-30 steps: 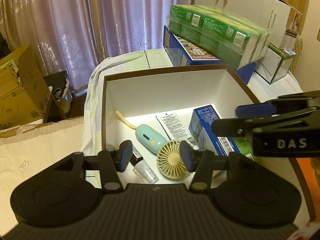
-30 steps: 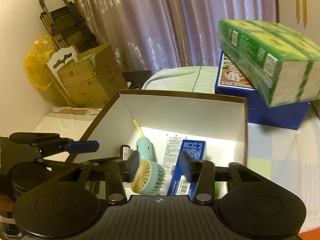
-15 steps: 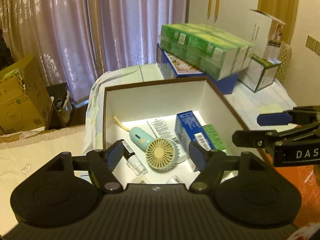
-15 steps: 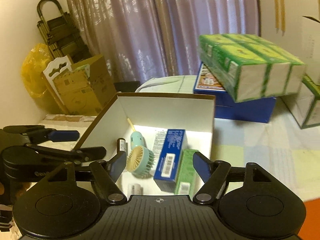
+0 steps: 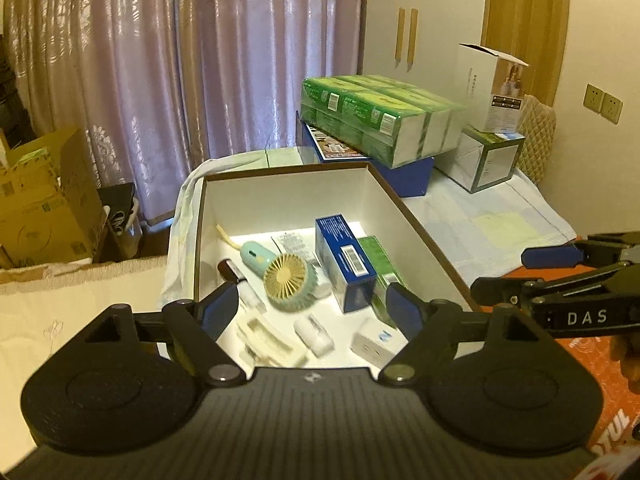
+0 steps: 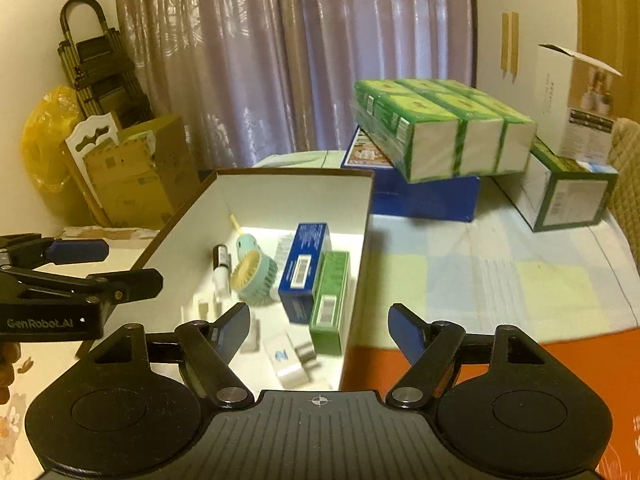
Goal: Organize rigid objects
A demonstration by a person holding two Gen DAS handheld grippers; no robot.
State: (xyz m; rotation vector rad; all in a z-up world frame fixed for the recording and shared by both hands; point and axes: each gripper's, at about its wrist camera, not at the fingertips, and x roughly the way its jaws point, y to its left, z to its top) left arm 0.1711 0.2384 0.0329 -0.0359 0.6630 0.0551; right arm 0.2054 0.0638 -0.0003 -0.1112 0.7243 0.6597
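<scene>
A white open box with a brown rim point(image 5: 280, 200) point(image 6: 280, 196) holds a mint hand fan point(image 5: 288, 280) point(image 6: 254, 276), a blue carton point(image 5: 344, 264) point(image 6: 302, 268), a green carton point(image 5: 380, 272) point(image 6: 330, 300), a small dark-capped bottle point(image 5: 240, 284) point(image 6: 221, 266), a white foam insert point(image 5: 268, 336) and small white items. My left gripper point(image 5: 312, 310) is open and empty, held above the box's near end. My right gripper point(image 6: 320, 326) is open and empty, above the box's near right wall. Each gripper shows at the side of the other's view.
Green tissue packs point(image 5: 380, 112) point(image 6: 444, 132) lie on a blue box point(image 6: 420, 196) behind the white box. A white carton point(image 5: 492, 88) stands on a green-edged carton point(image 5: 488, 160) at the far right. Cardboard boxes point(image 5: 44, 204) point(image 6: 136, 172) stand at the left. An orange mat point(image 6: 560, 360) lies near right.
Both grippers have pulled back and up from the box and opened wider. The fan, which sat between the right fingers, now lies in the box.
</scene>
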